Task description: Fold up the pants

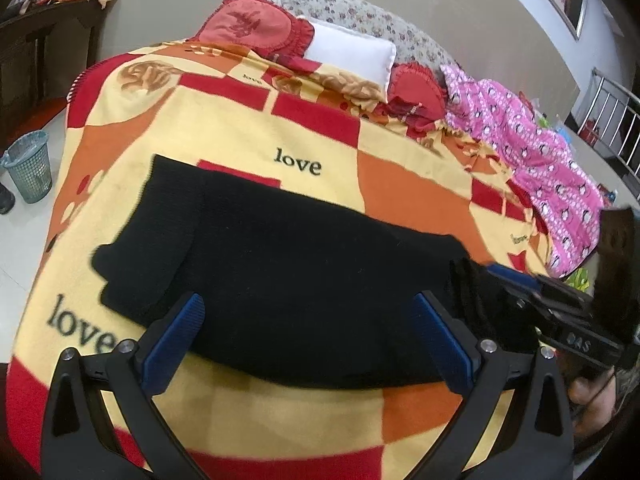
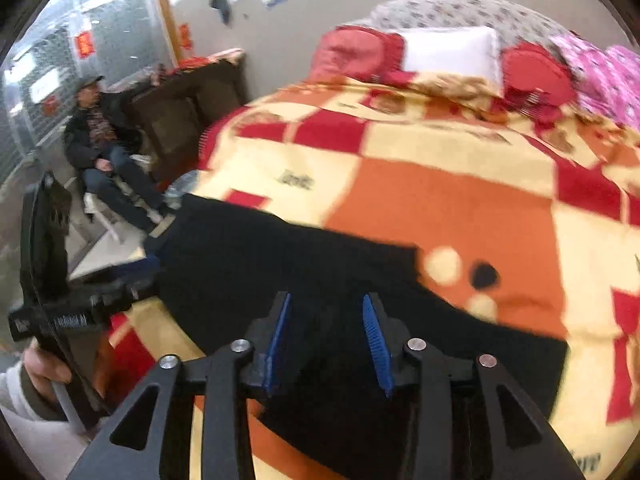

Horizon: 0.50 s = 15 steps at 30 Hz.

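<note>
Black pants [image 1: 280, 264] lie folded flat across a red, orange and yellow checked blanket [image 1: 248, 128] on a bed. My left gripper [image 1: 308, 316] is wide open just above the near edge of the pants, holding nothing. My right gripper [image 2: 326, 316] is partly open over the pants [image 2: 320, 264], its blue pads [image 2: 376, 336] apart and empty. The right gripper also shows at the right edge of the left wrist view [image 1: 496, 270], at the pants' right end. The left gripper shows at the left of the right wrist view [image 2: 140, 276].
Red pillows [image 1: 256, 24], a white pillow [image 1: 352, 54] and a pink patterned quilt [image 1: 532, 152] lie at the bed's head and right side. A blue wastebasket [image 1: 28, 166] stands on the floor at left. A seated man [image 2: 100, 136] is beside a dark cabinet [image 2: 188, 108].
</note>
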Tool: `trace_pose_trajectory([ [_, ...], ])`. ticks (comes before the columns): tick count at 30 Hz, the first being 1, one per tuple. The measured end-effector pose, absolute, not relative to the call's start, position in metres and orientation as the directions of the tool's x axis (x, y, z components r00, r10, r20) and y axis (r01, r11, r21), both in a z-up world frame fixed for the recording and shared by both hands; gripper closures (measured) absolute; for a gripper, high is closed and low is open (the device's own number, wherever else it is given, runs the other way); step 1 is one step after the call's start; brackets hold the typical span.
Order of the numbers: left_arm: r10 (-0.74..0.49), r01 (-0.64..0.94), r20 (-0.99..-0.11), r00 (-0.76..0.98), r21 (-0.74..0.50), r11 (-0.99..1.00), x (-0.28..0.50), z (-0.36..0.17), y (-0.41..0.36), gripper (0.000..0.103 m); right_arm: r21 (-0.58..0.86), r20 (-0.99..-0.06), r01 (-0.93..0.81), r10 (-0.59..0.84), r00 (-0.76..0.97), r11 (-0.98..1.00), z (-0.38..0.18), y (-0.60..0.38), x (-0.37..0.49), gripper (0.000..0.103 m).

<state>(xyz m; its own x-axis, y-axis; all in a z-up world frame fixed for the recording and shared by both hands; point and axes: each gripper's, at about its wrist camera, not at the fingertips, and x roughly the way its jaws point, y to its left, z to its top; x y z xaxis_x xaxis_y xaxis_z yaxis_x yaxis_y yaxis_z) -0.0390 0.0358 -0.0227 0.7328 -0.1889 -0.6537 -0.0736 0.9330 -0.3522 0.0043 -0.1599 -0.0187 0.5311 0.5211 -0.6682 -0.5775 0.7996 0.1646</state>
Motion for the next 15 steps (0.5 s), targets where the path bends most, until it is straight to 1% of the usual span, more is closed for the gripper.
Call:
trace_pose_trajectory([
  [2, -0.178, -0.079, -0.638, 0.749, -0.353, 0.932, -0.051, -0.015, 0.044, 0.000, 0.166, -0.654, -0.620, 0.556, 0.512, 0.767, -0.013, -0.141, 0.008, 0.042],
  [4, -0.159, -0.107, -0.635, 0.756, -0.360, 0.927, -0.063, -0.011, 0.055, 0.000, 0.172, -0.648, -0.676, 0.600, 0.470, 0.716, -0.010, -0.114, 0.016, 0.035],
  [6, -0.159, -0.145, -0.638, 0.753, -0.397, 0.906, -0.074, -0.013, 0.070, 0.000, 0.169, -0.655, -0.717, 0.621, 0.431, 0.676, -0.011, -0.088, 0.021, 0.033],
  [8, -0.160, -0.186, -0.647, 0.746, -0.432, 0.883, -0.080, -0.017, 0.082, 0.000, 0.161, -0.666, -0.753, 0.633, 0.395, 0.638, -0.014, -0.062, 0.028, 0.025],
  [9, -0.157, -0.208, -0.650, 0.744, -0.448, 0.870, -0.082, -0.020, 0.087, 0.000, 0.157, -0.672, -0.765, 0.635, 0.381, 0.625, -0.017, -0.049, 0.032, 0.024],
  [15, -0.156, -0.267, -0.682, 0.714, -0.471, 0.841, -0.072, -0.042, 0.095, 0.000, 0.130, -0.722, -0.806, 0.612, 0.321, 0.577, -0.034, 0.016, 0.057, 0.022],
])
